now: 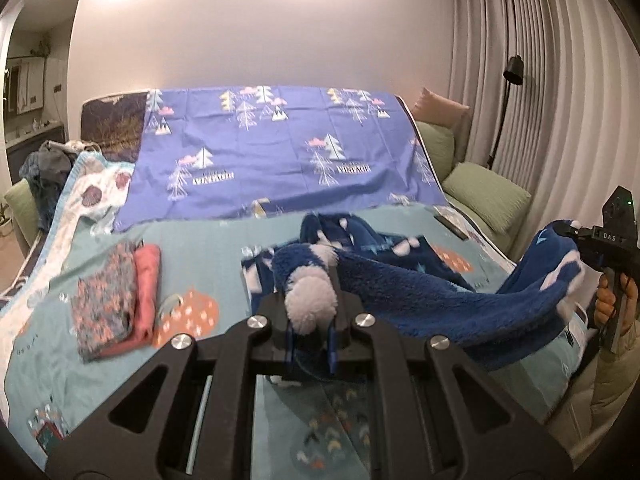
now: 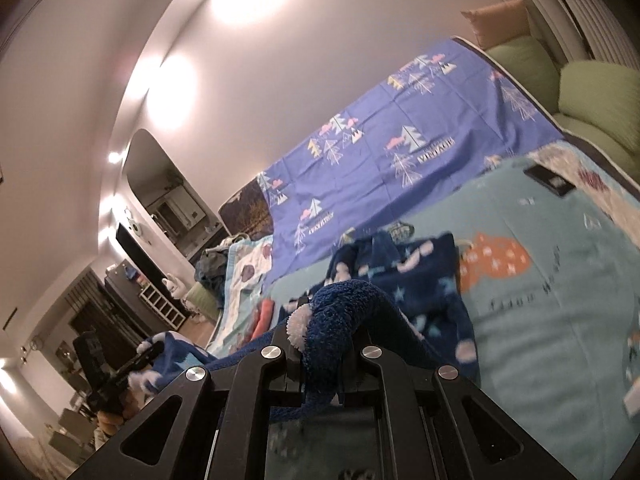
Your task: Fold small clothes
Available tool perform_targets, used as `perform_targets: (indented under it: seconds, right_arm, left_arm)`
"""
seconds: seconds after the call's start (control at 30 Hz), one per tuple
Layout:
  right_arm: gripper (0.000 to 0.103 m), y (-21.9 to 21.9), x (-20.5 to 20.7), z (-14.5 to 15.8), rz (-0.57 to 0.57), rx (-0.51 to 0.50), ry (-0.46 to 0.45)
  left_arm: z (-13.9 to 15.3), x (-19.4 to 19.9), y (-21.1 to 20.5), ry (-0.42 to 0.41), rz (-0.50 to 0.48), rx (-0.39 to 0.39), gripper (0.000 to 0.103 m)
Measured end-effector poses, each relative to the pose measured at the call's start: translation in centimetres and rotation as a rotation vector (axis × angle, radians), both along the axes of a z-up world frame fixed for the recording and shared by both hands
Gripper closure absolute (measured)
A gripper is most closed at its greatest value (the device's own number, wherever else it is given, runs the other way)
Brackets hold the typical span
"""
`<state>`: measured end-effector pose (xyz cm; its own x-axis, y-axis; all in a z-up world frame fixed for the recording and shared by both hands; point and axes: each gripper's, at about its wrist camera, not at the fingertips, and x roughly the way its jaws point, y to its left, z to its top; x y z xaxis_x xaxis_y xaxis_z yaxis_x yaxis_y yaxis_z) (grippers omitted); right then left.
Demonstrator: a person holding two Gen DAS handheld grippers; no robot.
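Both jaws clamp the blue fleece garment (image 1: 420,292).

The letters "DAS" are printed in white on the black body of the right hand-held gripper (image 1: 576,236). The purple sheet (image 1: 280,152) with little trees has a word under some of the trees. It is upside down and looks like "VINTAGE", but it is too blurry to be sure. Small dark writing on the teal bedspread (image 2: 532,296) cannot be read.

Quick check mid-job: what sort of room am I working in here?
Probably a home living room: a green sofa draped with printed sheets, a floor lamp by long curtains, and folded clothes lying ready.
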<state>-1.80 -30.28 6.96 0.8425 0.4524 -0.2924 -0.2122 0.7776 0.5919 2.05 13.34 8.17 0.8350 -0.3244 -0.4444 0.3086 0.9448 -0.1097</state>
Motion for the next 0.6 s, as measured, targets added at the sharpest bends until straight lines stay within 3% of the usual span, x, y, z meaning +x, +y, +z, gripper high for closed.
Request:
perform_targets:
  seconds: [0.33,0.6]
  right_arm:
    - [0.095,-0.7,8.1,3.4,-0.046,-0.010,-0.011]
    - [0.095,-0.7,14.7,2.5,-0.066,-0.013,0.030]
  left_arm:
    - [1.9,8.3,-0.6,-0.005,0.084,-0.019,0.089]
    - [1.3,14.6,-1.3,0.048,0.120,-0.046,0.089]
